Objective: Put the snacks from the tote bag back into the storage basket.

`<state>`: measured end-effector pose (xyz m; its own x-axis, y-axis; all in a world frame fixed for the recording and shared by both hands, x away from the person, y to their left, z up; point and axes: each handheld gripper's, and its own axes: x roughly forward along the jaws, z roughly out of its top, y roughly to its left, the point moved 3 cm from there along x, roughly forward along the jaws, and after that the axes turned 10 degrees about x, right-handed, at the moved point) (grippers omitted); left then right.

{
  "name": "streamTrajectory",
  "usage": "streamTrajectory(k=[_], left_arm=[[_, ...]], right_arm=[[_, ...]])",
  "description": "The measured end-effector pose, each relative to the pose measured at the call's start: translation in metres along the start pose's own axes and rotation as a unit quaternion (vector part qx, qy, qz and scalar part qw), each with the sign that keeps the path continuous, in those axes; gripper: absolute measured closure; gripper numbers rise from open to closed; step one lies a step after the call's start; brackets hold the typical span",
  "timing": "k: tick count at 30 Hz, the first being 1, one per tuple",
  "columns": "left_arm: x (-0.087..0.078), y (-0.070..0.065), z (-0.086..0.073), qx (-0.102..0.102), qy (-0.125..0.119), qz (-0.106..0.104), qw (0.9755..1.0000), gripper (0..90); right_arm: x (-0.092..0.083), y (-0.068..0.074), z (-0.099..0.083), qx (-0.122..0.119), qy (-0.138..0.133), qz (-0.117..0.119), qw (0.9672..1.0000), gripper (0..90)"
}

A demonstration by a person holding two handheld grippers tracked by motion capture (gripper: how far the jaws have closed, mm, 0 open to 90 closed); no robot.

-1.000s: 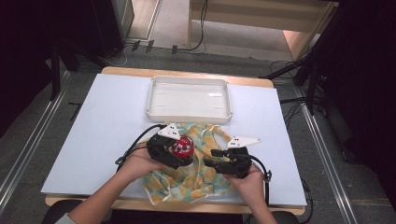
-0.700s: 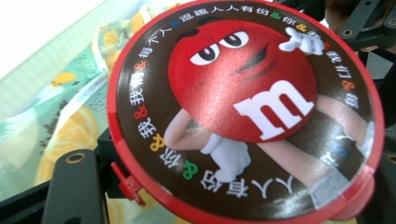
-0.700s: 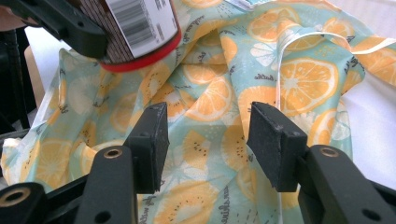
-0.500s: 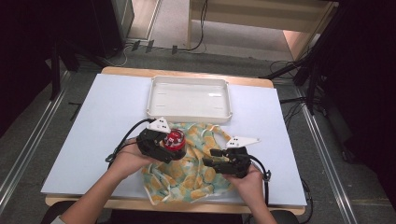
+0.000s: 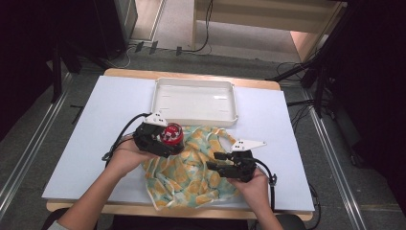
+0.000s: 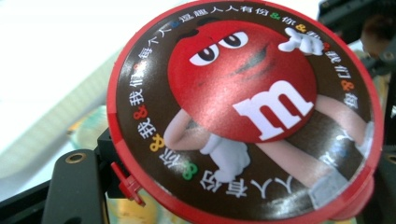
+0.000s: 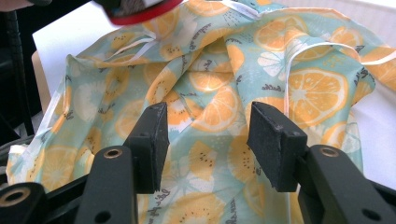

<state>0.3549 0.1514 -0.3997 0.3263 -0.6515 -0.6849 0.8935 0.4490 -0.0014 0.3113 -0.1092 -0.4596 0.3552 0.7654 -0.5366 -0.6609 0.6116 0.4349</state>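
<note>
Jaws of the right gripper [image 5: 221, 162] stand apart above one lemon-print cloth [image 5: 191, 167], gripping nothing. Beyond, at the cloth's far-left edge, the left gripper [image 5: 165, 139] clamps one red tin [image 5: 172, 134]. One white tray [image 5: 195, 101] lies beyond the cloth.

A round red tin [image 5: 172, 134] with a cartoon candy lid is sitting tilted at centre left of the high view, above a crumpled orange-slice-print cloth [image 5: 191, 172] lying lower centre.
</note>
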Motion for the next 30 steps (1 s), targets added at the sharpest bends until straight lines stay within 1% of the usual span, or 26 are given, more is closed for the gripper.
streamTrajectory(k=[1,2,3,6,8,10,12,13,14,16,17,18,19,23,26,30], left_arm=[[-0.001,0.005,0.002,-0.004,0.003,0.005,1.0,25.5],[-0.001,0.005,0.002,-0.004,0.003,0.005,1.0,25.5],[-0.002,0.011,0.004,-0.009,0.009,0.009,0.9999,25.5],[-0.004,0.015,0.006,-0.006,0.007,0.008,0.9999,25.6],[-0.004,0.019,0.009,-0.011,0.005,0.007,0.9999,25.6],[-0.002,0.025,0.013,-0.011,0.005,0.012,0.9999,25.6],[-0.002,0.027,0.014,-0.012,0.005,0.013,0.9998,25.6],[0.0,0.032,0.016,-0.012,0.007,0.016,0.9998,25.6],[0.0,0.032,0.016,-0.012,0.007,0.016,0.9998,25.6],[0.0,0.038,0.017,-0.015,0.01,0.019,0.9996,25.6],[-0.001,0.044,0.02,-0.02,0.008,0.018,0.9996,25.6],[-0.001,0.044,0.02,-0.02,0.008,0.018,0.9996,25.6],[-0.001,0.048,0.022,-0.022,0.005,0.02,0.9995,25.6],[0.0,0.058,0.028,-0.022,0.01,0.027,0.9993,25.6],[0.001,0.064,0.031,-0.027,0.009,0.025,0.9993,25.6],[0.004,0.073,0.034,-0.03,0.01,0.034,0.9989,25.6]], right_arm=[[0.0,-0.001,0.0,0.002,-0.002,0.0,1.0,48.9],[0.0,-0.001,0.0,0.002,-0.002,0.0,1.0,48.9],[0.0,0.0,0.001,0.001,-0.003,0.0,1.0,48.9],[0.0,0.001,0.0,0.0,-0.002,0.002,1.0,49.2],[0.0,0.001,0.0,0.001,-0.002,0.003,1.0,49.2],[0.0,0.001,0.0,0.001,-0.004,0.004,1.0,49.2],[0.0,0.001,0.0,0.002,-0.003,0.003,1.0,49.2],[0.001,0.0,0.0,0.003,-0.001,0.004,1.0,49.2],[0.001,0.0,0.0,0.003,-0.001,0.004,1.0,49.2],[0.001,0.001,-0.001,0.005,0.0,0.005,1.0,49.2],[0.001,0.002,-0.001,0.001,0.0,0.006,1.0,49.2],[0.001,0.002,-0.001,0.001,0.0,0.006,1.0,49.2],[0.001,0.004,-0.002,0.0,0.0,0.007,1.0,49.2],[0.002,0.004,-0.003,-0.001,0.001,0.009,1.0,49.2],[0.003,0.005,-0.003,-0.001,0.002,0.01,0.9999,49.2],[0.004,0.007,-0.004,0.0,0.003,0.011,0.9999,49.2]])
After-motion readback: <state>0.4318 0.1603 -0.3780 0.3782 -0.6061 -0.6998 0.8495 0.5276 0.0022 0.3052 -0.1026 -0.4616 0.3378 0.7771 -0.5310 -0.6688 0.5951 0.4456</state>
